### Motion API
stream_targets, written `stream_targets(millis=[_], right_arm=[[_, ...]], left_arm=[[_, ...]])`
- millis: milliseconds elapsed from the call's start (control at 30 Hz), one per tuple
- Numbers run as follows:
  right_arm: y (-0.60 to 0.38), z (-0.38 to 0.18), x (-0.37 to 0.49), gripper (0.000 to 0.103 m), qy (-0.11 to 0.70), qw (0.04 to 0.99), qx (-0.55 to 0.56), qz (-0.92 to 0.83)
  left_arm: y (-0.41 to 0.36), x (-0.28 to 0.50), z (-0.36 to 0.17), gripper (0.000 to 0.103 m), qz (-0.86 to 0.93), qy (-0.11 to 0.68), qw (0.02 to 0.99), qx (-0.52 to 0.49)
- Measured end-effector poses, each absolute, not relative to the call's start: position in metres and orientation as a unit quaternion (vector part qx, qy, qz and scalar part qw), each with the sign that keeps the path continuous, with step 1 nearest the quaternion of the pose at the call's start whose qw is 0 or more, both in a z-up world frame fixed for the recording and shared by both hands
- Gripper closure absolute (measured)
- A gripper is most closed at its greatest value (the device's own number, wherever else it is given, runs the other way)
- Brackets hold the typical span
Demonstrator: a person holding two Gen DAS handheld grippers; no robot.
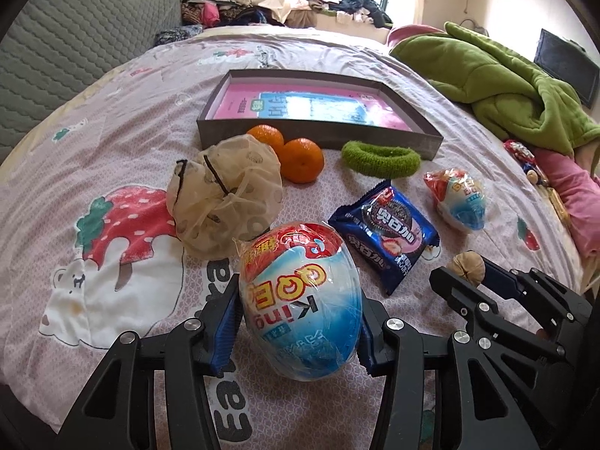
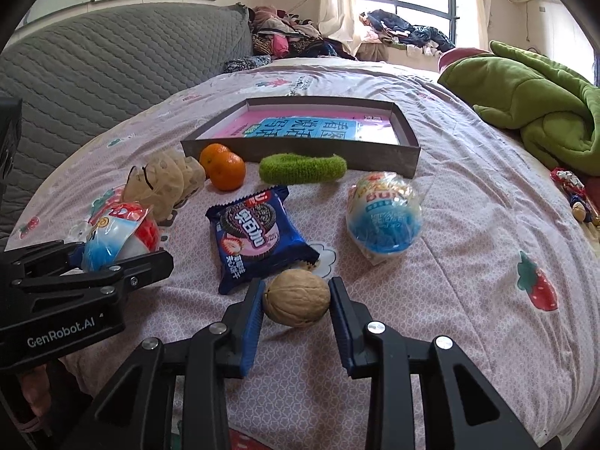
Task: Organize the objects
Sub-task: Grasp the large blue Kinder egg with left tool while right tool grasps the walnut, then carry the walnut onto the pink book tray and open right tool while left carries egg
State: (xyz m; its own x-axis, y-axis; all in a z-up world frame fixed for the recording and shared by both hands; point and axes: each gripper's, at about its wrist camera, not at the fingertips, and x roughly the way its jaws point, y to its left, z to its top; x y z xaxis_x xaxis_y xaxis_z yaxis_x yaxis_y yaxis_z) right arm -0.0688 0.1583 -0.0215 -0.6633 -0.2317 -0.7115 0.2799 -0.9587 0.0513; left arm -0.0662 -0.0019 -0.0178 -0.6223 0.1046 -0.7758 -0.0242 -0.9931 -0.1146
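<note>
My left gripper (image 1: 300, 322) is shut on a toy egg in red, white and blue wrap (image 1: 300, 300), its blue pads pressing both sides just above the bedsheet. In the right wrist view the same egg (image 2: 116, 232) sits in the left gripper (image 2: 112, 258) at the left. A walnut (image 2: 296, 298) is clamped between the pads of my right gripper (image 2: 296, 292), low over the sheet. The left wrist view also shows the walnut (image 1: 468, 268) in the right gripper (image 1: 465, 275). A grey shallow box (image 1: 318, 137) holding a pink book lies further back.
On the patterned sheet lie two tangerines (image 1: 300, 159), a green fuzzy hair band (image 1: 380, 159), a blue biscuit packet (image 1: 386, 232), a second wrapped egg (image 1: 459, 198) and a beige dotted cloth bundle (image 1: 225, 195). A green blanket (image 1: 498, 78) is heaped at right, a grey quilted headboard (image 1: 75, 37) at left.
</note>
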Motion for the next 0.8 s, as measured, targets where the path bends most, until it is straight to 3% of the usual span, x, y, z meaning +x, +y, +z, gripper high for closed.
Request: stream_targets(millis=[800], right_arm=[[0.153, 0.033, -0.115, 0.068, 0.027, 0.162, 0.339, -0.926]], left_arm=[[-0.006, -0.107, 0.026, 0.05, 0.924, -0.039, 0.037, -0.379]])
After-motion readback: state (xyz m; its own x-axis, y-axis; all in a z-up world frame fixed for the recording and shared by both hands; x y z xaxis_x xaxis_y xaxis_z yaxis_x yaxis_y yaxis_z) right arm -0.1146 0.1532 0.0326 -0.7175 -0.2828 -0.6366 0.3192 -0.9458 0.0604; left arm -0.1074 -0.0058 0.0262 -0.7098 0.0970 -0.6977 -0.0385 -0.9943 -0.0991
